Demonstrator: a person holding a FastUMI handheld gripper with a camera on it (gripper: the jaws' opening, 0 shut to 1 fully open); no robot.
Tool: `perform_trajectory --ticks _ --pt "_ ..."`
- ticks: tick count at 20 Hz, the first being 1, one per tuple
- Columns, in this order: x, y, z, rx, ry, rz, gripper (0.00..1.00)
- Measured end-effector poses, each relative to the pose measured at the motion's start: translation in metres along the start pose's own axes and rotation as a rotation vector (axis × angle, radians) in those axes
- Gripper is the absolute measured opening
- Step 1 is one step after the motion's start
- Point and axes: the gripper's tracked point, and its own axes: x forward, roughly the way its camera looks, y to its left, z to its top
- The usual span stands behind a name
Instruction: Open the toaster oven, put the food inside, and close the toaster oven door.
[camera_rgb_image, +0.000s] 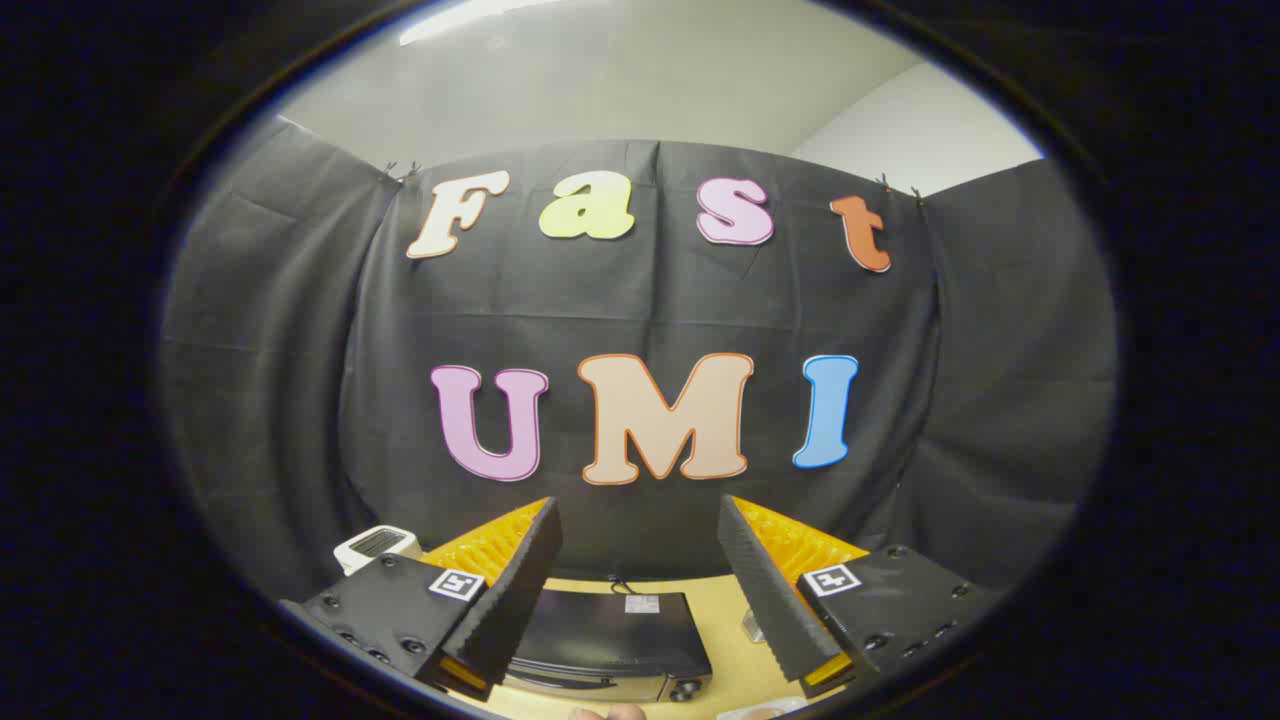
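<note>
The toaster oven (612, 640), a dark box with a shiny front strip and a knob at its lower right, stands on the wooden table (735, 655) below and between my fingers. I see mostly its top, and its door looks closed. My gripper (640, 530) is held high above it and stands open, with nothing between the fingers. At the table's near edge, right of the oven, the rim of a pale dish (765, 710) with something brownish on it peeks in; I cannot tell what it holds.
A small white appliance (375, 545) with a dark grille sits behind my left finger. A small clear or metallic object (752, 625) stands just right of the oven. A bit of a person's hand (610, 712) shows in front of the oven. Black cloth walls close the booth.
</note>
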Motion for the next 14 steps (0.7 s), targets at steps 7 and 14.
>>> perform_trajectory --ticks 7,14 --pt "0.0 0.013 0.001 -0.003 -0.004 0.026 1.0" --pt "0.004 0.019 0.003 0.01 -0.013 0.05 1.0"
